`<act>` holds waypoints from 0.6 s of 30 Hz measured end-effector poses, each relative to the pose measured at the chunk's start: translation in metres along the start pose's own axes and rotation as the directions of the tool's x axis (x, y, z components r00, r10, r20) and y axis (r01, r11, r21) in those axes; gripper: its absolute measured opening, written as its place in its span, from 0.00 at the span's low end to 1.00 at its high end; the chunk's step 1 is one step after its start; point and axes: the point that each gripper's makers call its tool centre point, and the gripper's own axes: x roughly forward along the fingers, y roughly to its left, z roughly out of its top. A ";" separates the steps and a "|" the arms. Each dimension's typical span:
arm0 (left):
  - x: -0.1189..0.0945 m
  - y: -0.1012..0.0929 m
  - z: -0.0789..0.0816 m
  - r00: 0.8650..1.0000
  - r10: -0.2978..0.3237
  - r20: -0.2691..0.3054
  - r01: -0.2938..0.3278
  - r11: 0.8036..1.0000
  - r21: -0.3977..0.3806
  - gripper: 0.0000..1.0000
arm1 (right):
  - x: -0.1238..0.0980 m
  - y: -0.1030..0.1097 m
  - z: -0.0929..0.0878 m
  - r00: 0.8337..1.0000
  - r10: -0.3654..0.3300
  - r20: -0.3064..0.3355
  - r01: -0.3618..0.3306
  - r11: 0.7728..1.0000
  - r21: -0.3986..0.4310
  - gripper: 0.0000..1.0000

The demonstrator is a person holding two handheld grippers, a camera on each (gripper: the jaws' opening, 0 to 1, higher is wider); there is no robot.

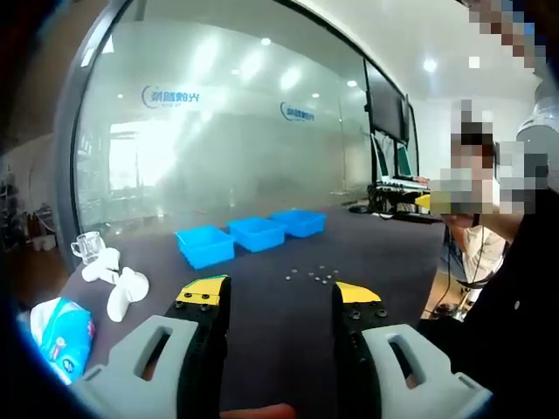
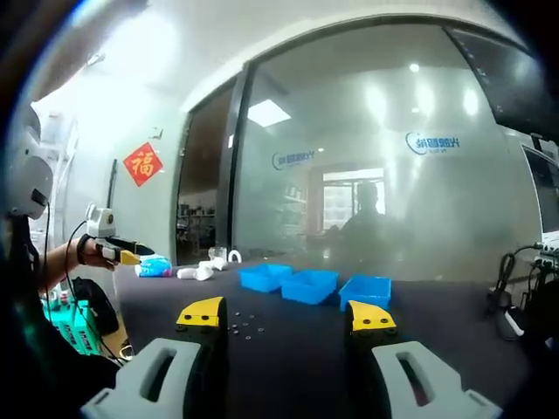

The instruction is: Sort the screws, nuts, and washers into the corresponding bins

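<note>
Above the dark tabletop (image 1: 262, 349), both claws hang spread and empty: left claw (image 1: 277, 297), right claw (image 2: 286, 316). Just beyond lies the scattered small hardware (image 1: 316, 275), and farther back three blue bins (image 1: 253, 233) stand in a row.

You are facing the table (image 1: 262, 349): three bins (image 1: 254, 233) are sitting in a row, small hardware (image 1: 313, 275) is lying just before them, a cup (image 1: 87, 246) standing well left.
</note>
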 end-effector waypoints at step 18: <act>-0.003 -0.003 -0.006 0.996 -0.071 -0.048 0.071 0.997 0.010 0.47 | 0.000 0.033 -0.032 0.953 0.227 -0.201 -0.232 0.973 -0.001 0.49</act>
